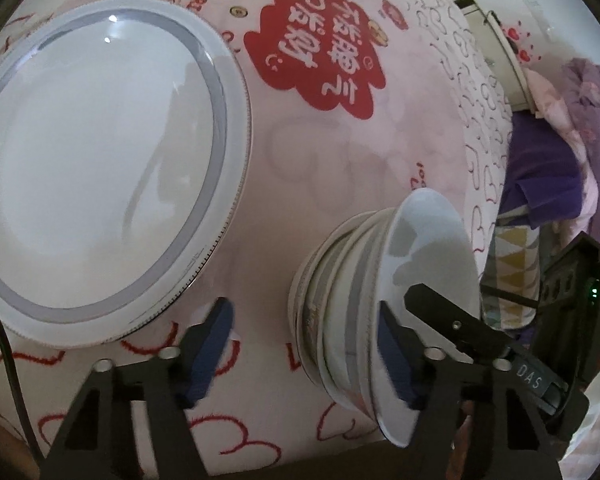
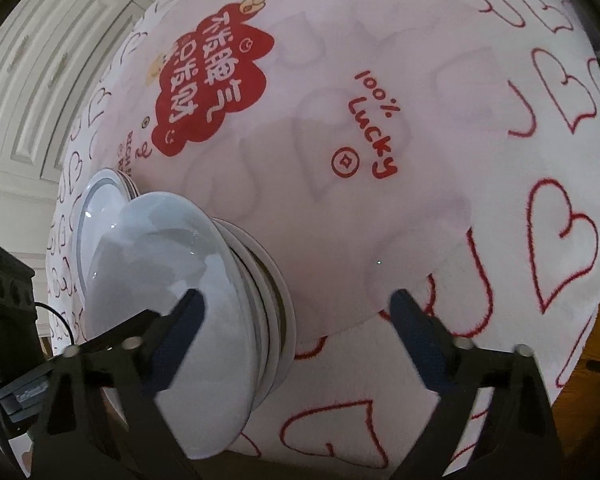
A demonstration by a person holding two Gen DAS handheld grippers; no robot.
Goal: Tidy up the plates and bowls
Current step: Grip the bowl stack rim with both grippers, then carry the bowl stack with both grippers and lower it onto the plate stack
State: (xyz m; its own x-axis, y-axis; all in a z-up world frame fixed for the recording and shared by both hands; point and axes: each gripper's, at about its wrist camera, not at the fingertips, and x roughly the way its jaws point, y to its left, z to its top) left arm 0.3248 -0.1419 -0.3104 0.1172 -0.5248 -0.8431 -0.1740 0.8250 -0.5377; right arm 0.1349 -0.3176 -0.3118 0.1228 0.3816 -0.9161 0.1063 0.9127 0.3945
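**Both grippers straddling the bowl stack's rim**

Fingers on your left gripper (image 1: 304, 348) stand apart, its right finger inside the top bowl (image 1: 428, 256) and its left finger outside the stack of bowls (image 1: 340, 300) — no pad visibly presses yet. Your right gripper (image 2: 296, 320) mirrors this, its fingers also apart: the left one reaches into the top bowl, the right one hovers over the heart-printed tablecloth (image 2: 420, 120). The stack sits near the table's front edge, with the large grey-banded plate (image 1: 100, 168) just beside it. Expect glazed ceramic — stiff, slippery, breakable, and heavy as a stack. Take hold of the rim on opposite sides, pads square on the wall, and lift level so the nested bowls cannot slide.
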